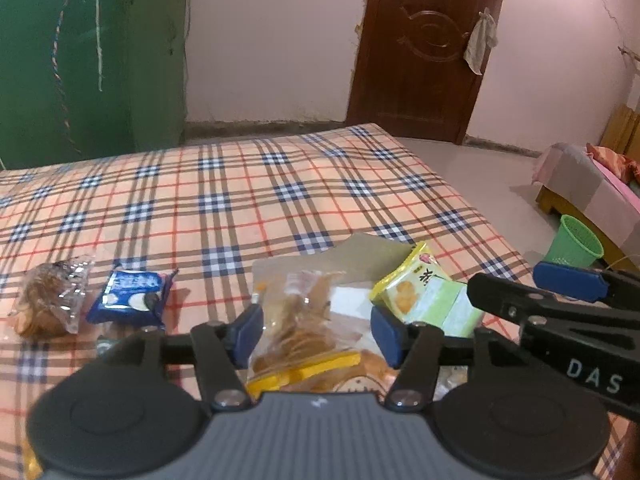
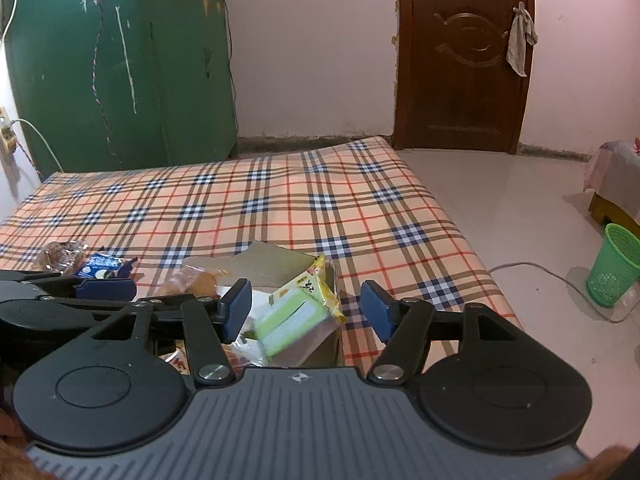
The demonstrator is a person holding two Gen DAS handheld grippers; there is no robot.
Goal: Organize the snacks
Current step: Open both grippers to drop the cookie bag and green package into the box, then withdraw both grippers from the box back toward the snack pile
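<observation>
**Both grippers hover over the cardboard box of snacks on the bed**

A shallow brown cardboard box (image 1: 362,246) sits near the edge of the bed (image 1: 248,184), its flaps standing open. Inside lie a clear, crinkly bag of round golden biscuits (image 1: 304,320) with a yellow strip along its bottom and a glossy yellow-and-green snack packet (image 1: 424,300), tilted against the box's right side. Outside the box, to the left on the checked sheet, rest a small blue sandwich-cookie packet (image 1: 132,298) and a clear wrapper holding a brown cake (image 1: 50,304), just beside each other.

The left gripper (image 1: 316,334) points down at a slant over the biscuit bag; its jaws stand apart, the blue pads on either side of the bag and not pressing it. The right gripper (image 2: 306,308) angles down beside it, jaws spread wide above the green packet, with nothing gripped.

A green mesh waste basket (image 2: 612,272) stands on the pale tiled floor (image 2: 500,208).
</observation>
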